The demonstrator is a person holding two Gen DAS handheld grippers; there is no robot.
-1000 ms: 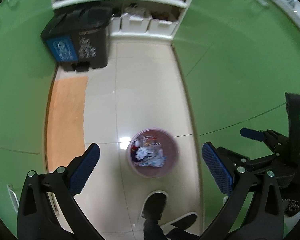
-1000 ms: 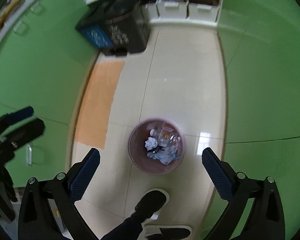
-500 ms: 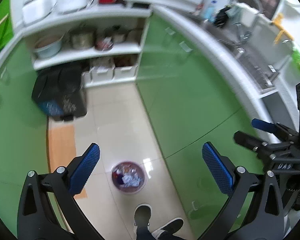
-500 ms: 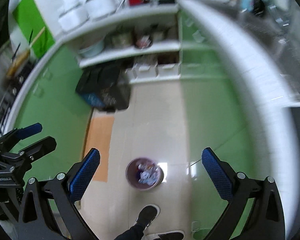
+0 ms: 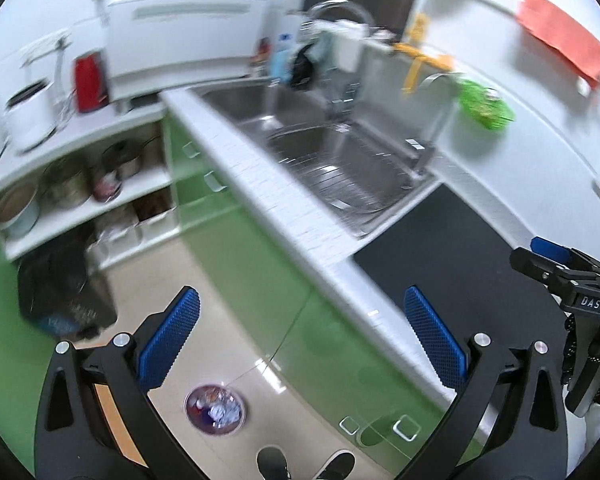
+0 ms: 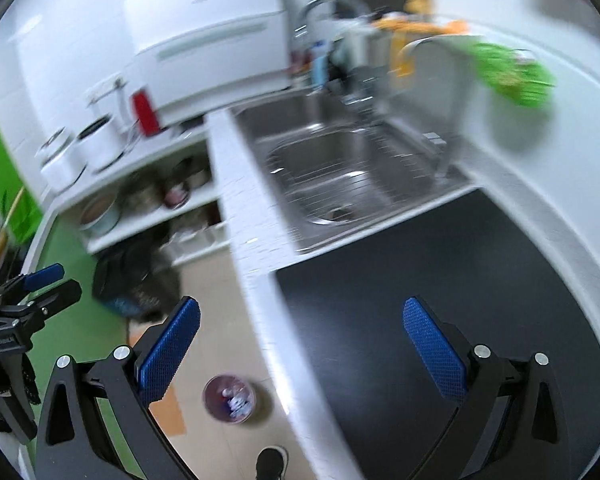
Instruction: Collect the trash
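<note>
Both held high, L gripper (image 5: pixel 300 340) & R gripper (image 6: pixel 300 344) fingers spread wide, empty, trash basket (image 5: pixel 215 410) far below.

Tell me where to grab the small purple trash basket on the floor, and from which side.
Grip the upper rim of the trash basket, coming straight down from above. It stands upright on the floor tiles with its round mouth open upward, so one finger can go just inside the wall and one outside. The near edge looks best, since crumpled paper fills the middle. Both the left gripper and right gripper are open and empty.
</note>
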